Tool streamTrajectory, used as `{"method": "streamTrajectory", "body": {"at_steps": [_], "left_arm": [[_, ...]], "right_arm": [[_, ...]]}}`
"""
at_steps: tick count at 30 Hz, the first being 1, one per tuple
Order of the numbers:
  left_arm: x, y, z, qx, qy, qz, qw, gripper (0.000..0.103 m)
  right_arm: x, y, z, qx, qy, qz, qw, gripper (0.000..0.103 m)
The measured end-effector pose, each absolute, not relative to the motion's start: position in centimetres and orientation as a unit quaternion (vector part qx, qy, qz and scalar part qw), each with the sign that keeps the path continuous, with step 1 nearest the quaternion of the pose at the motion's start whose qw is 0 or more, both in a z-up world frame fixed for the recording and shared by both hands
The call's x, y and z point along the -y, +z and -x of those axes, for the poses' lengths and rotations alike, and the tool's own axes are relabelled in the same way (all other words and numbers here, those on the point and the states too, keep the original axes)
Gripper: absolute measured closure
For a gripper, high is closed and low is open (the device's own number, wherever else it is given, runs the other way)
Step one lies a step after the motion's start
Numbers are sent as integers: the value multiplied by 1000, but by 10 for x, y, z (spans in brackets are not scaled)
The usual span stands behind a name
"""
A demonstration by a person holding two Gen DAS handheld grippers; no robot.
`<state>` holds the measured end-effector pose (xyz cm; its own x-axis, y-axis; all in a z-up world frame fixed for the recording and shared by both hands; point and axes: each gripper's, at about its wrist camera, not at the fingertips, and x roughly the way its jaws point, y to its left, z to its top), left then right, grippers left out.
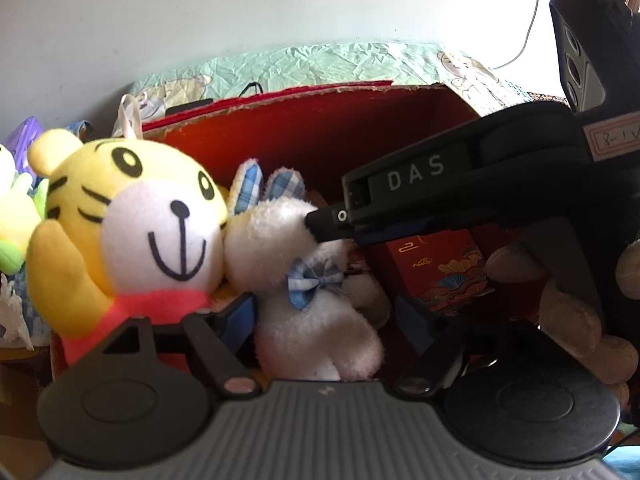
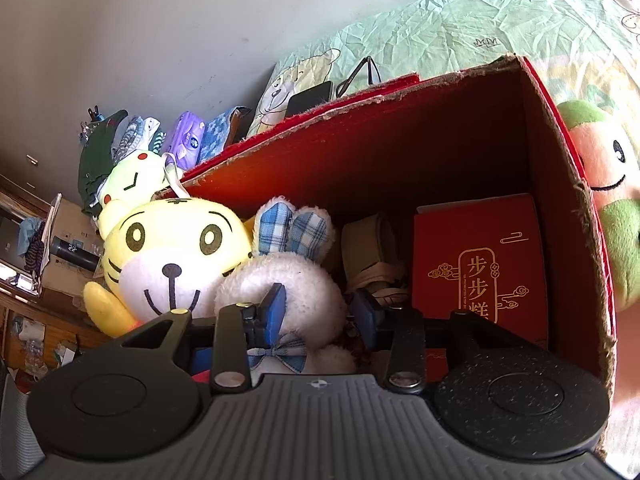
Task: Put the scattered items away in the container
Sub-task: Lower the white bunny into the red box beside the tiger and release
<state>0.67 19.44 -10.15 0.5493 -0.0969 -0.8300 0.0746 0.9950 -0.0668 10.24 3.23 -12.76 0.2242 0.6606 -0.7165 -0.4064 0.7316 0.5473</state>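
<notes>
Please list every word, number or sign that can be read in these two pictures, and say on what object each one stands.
"DAS": white letters on the black right tool, seen from the left wrist.
"8-1", cut by the frame edge: handwritten label on that tool's body.
"步步糕": gold characters on the small red box inside the red container.
Purple packet: print too small to read.
"MM"-like mark on the green sheet: unclear.

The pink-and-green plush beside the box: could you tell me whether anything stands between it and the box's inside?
Only the box's side wall separates the pink-and-green plush from the inside; nothing visible blocks the way over the rim. A red packet stands just inside that wall.
</notes>
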Motion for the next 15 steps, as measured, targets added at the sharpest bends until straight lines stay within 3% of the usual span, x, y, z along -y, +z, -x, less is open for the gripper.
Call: {"method": "streamTrajectory", "body": {"at_steps": [15], "left_arm": [[-190,-98,-7,-482,-31,3,876,21]], "right_arm": [[-35,-123,-94,-493,340,-93,795,60]]}}
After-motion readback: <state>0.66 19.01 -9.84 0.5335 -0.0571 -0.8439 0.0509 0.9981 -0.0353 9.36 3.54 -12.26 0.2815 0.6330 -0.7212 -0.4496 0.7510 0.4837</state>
